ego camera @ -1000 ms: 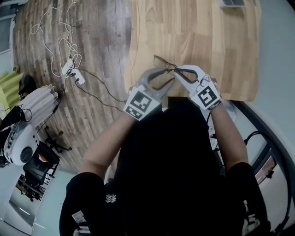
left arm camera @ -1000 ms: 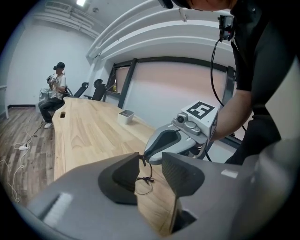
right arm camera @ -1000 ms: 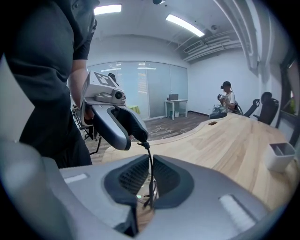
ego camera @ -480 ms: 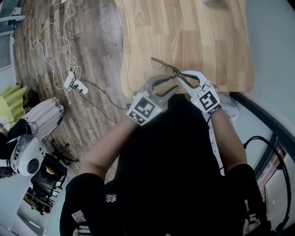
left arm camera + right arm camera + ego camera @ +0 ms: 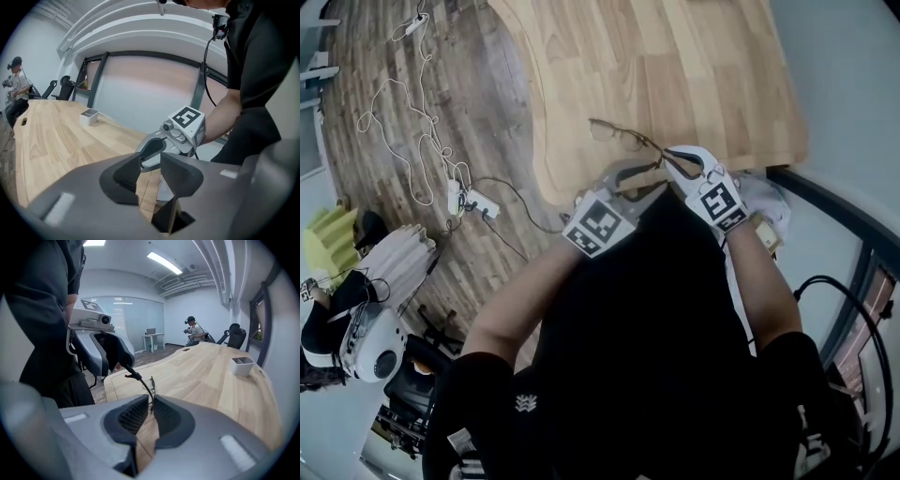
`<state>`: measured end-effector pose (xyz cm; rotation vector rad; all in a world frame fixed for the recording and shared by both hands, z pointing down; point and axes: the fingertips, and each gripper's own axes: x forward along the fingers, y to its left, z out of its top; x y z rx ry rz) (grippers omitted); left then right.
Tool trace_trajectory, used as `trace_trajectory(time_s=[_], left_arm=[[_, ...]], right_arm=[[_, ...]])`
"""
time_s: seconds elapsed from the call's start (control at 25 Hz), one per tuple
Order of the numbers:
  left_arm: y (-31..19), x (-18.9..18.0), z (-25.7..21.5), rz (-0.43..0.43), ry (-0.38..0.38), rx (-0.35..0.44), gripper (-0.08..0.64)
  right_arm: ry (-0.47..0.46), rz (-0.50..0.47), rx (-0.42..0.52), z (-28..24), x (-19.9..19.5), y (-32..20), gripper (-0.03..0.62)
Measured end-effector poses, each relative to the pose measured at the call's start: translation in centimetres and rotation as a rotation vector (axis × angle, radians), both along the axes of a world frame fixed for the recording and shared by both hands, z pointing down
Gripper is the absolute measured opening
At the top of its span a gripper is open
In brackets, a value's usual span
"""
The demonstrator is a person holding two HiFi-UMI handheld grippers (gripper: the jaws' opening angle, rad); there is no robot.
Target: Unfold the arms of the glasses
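Our right hand-held gripper (image 5: 152, 405) pinches the glasses (image 5: 617, 136). Our left hand-held gripper (image 5: 150, 161), jaws just now closing, is unclenched, with nothing visible between them.

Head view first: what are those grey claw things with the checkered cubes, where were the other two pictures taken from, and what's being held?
No machine: a person in black holds a grey hand-worked gripper in each hand; the checkered cubes belong to them. The head view looks down from a camera on the person's head. The other two cameras ride on the left gripper and right gripper, looking along their jaws. A small white box sits on the light wooden table. The right gripper's jaws, just loosened, pinch thin dark-framed glasses near a hinge. The left gripper's jaws, just closing a little, stand apart by the arm's tip; no grip shows.
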<state>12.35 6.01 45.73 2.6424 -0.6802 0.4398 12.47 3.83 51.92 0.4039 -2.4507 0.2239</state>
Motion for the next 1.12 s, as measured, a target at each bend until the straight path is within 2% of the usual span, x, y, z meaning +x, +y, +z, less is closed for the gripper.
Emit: trace_trajectory(time_s=[0.24,0.6,0.88,1.12], left_arm=[[-0.1,1.0,0.4,0.042,0.007,-0.016,0.141],[-1.4,-0.4,0.6,0.005,-0.01,-0.032,0.141],[-2.8,-3.2,2.3,-0.09,-0.048,-0.085,0.141],[-4.8,-6.6,2.6,-0.217,-0.087,-0.111,0.141]], right_arm=[[0.034,0.012,0.0,1.3,0.6,0.1,0.028],[0.058,0.003,-0.006,2.9,-0.2,-1.8,0.055],[0.059,-0.021,-0.004,3.5,-0.8,-5.7,0.055],[0.101,-0.088,0.06,3.7,-1.5,-10.7,0.055]])
